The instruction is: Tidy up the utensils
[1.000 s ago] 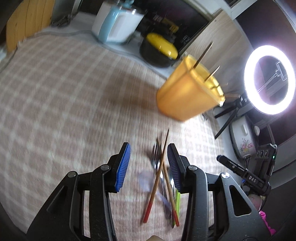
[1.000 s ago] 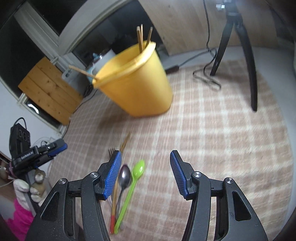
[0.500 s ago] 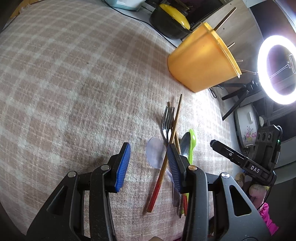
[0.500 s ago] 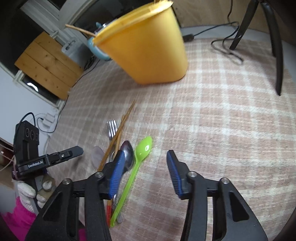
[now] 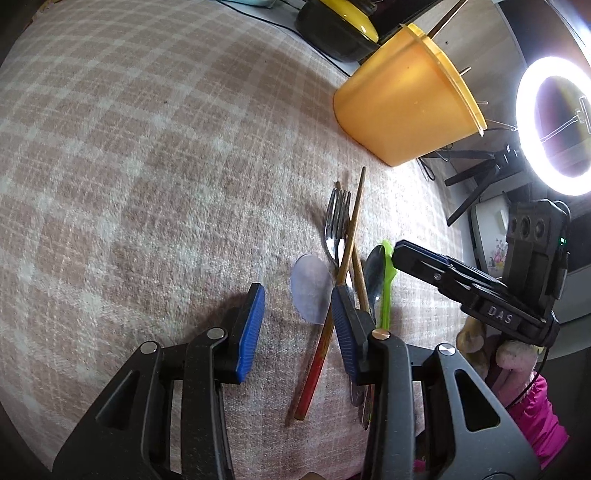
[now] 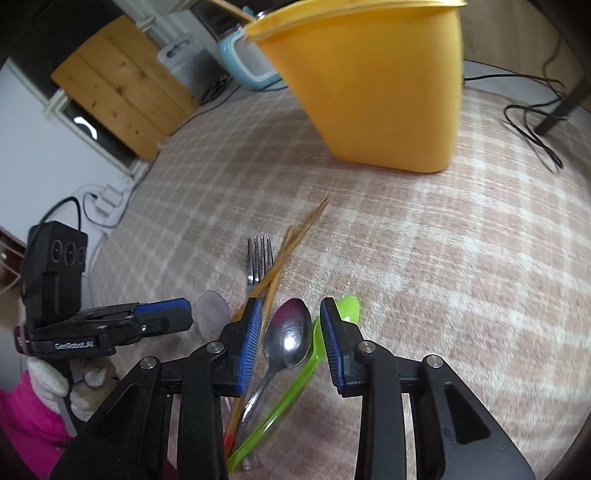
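Loose utensils lie in a pile on the checked cloth: a metal fork, two wooden chopsticks, a metal spoon, a green plastic spoon and a clear plastic spoon. My left gripper hangs low with its jaws closing. The clear spoon's bowl and a red-ended chopstick lie between its pads, untouched. My right gripper is closing around the metal spoon's bowl, pads apart from it. A yellow bucket with chopsticks in it stands beyond.
A lit ring light on a tripod stands at the right. A black and yellow pot, a light blue appliance and a wooden board sit past the cloth. Cables trail near a tripod leg.
Both grippers came down closer to the utensil pile. The right one shifted left until the metal spoon lay between its jaws, and its jaws narrowed. The left jaws barely narrowed.
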Available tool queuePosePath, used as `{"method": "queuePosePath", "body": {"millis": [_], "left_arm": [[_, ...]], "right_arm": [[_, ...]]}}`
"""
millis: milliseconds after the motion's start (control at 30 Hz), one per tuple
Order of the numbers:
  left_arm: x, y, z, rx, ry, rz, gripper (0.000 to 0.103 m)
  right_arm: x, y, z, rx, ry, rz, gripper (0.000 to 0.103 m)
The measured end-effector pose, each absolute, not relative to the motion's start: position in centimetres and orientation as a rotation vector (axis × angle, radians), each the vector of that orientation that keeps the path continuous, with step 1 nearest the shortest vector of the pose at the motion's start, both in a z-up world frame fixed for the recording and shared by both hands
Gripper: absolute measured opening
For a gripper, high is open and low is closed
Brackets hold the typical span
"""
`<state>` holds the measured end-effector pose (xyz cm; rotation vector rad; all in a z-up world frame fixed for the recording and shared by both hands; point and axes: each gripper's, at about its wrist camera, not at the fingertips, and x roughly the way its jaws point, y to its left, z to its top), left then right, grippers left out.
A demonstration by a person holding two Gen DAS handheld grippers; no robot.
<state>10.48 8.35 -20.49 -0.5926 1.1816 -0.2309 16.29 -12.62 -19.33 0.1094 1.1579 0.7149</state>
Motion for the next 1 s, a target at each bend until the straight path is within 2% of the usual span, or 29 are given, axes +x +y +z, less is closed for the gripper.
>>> {"method": "queuePosePath", "body": {"millis": [200,267,367,467,533,633,700,1000], "left_arm": [[10.4,8.2,-20.8,-0.616,1.174,-0.228,0.037],[10.4,8.3,-20.9,-0.623,1.179,-0.236,0.032],[10.5,8.1,-21.1,-0.641,1.181,-0.251,0.031],[10.6,8.1,-21.3,-0.656,1.178,-0.247,0.023],[10.7,8.1,-21.6,-0.665,1.185,-0.247,0.015],[10.8,8.0,-21.7,-0.663,1.18,-0.242,0.012],[10.8,7.9,-21.7,-0.66,1.182,-0.243,0.006],[10.9,7.8,-21.0,-0.639,1.162,-0.24,0.002]], "right_arm": [[17.0,-12.3,-20.0,0.128,1.172,0.734,0.028],[17.0,-11.7,-20.2,0.115,1.178,0.754,0.028],[16.5,-10.9,-20.6,0.067,1.193,0.77,0.028],[16.1,-10.7,-20.8,0.05,1.191,0.772,0.027],[16.2,-10.8,-20.8,0.052,1.192,0.764,0.023],[16.2,-11.1,-20.9,0.037,1.187,0.745,0.014],[16.1,-11.1,-21.0,0.022,1.184,0.729,0.009],[16.2,-10.7,-20.2,0.031,1.188,0.722,0.003]]}}
